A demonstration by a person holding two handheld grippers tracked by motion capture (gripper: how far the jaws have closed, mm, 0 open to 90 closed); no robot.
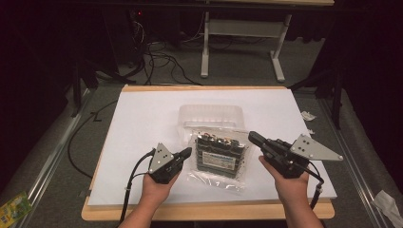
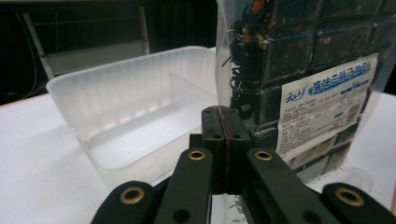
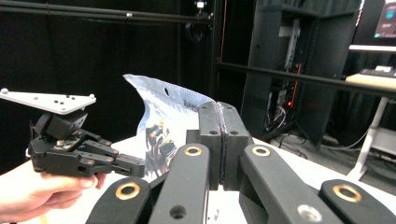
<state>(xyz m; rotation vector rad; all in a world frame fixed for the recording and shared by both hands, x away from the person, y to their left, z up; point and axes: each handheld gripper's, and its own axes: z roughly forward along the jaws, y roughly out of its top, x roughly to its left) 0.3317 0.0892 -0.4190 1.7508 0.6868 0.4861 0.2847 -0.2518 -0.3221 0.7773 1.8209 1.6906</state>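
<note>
A clear bag (image 1: 218,154) of dark seaweed packs with a blue-and-white label lies mid-board, its far end propped on a clear plastic tub (image 1: 209,114). My left gripper (image 1: 188,152) is at the bag's left edge with its jaws pressed together. My right gripper (image 1: 252,137), also shut, is at the bag's far right corner. In the left gripper view the shut jaws (image 2: 223,114) sit right against the bag (image 2: 317,93), beside the tub (image 2: 130,93). In the right gripper view the bag's film (image 3: 161,116) rises behind the shut jaws (image 3: 219,109), with the left gripper (image 3: 135,167) beyond. I cannot tell whether film is pinched.
The white board (image 1: 142,123) rests on a wooden tabletop (image 1: 204,213) with its edge close to my forearms. A white desk frame (image 1: 242,28) and floor cables (image 1: 161,61) lie beyond. A small white scrap (image 1: 308,115) sits by the board's right side.
</note>
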